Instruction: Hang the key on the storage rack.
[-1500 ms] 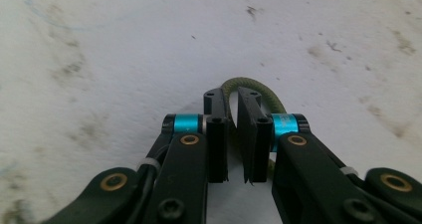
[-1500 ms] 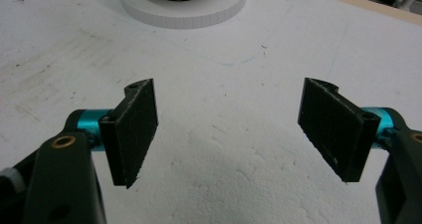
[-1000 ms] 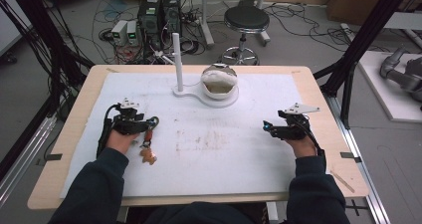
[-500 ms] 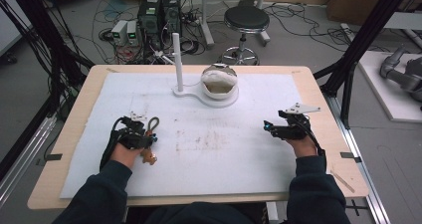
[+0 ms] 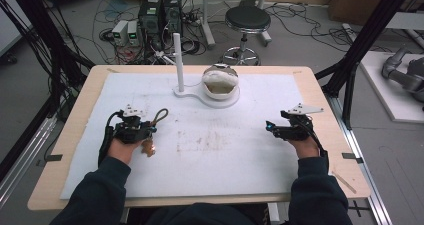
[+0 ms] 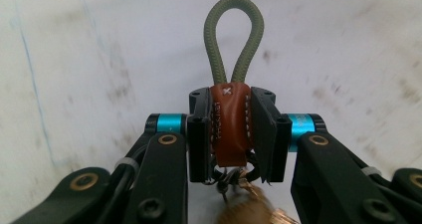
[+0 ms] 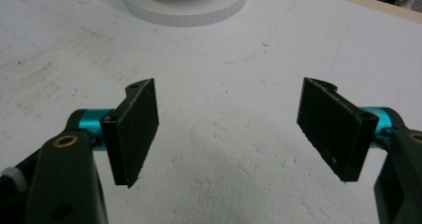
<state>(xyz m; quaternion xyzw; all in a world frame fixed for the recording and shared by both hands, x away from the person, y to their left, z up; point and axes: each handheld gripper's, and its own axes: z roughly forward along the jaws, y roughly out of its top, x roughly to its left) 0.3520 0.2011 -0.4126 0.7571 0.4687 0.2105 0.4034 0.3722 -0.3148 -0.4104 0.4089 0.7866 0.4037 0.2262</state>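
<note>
Since the earlier frames, my left gripper (image 5: pixel 150 130) has travelled toward the middle of the worktop (image 5: pixel 320 85) and turned, so the keyring (image 5: pixel 155 122) now points its cord loop up toward the white post stand (image 5: pixel 178 60); my right gripper (image 5: pixel 272 127) has held its place.

Progress, as I judge it: the pick-up is done, since the keyring is in my left jaws. What appears to remain is carrying it to the post stand and dropping the loop over the post; none of that has begun, as the keyring lies well short of the stand, to its left and on my side of it.

Condition of the keyring: a brown stitched leather tab (image 6: pixel 230 124) with a small white cross stitch at its top, from which an olive-green cord loop (image 6: pixel 234 40) stands clear and open beyond the jaws. Below the tab hang dark metal rings and something brassy, blurred, which I cannot identify further.

Left jaws: closed firmly on both faces of the leather tab. Right jaws (image 7: pixel 229 134): wide apart, holding nothing, hovering low over the white mat (image 7: pixel 249 64) well to the right of the stand. A bowl (image 5: pixel 220 80) rests on the stand's round base beside the post.
</note>
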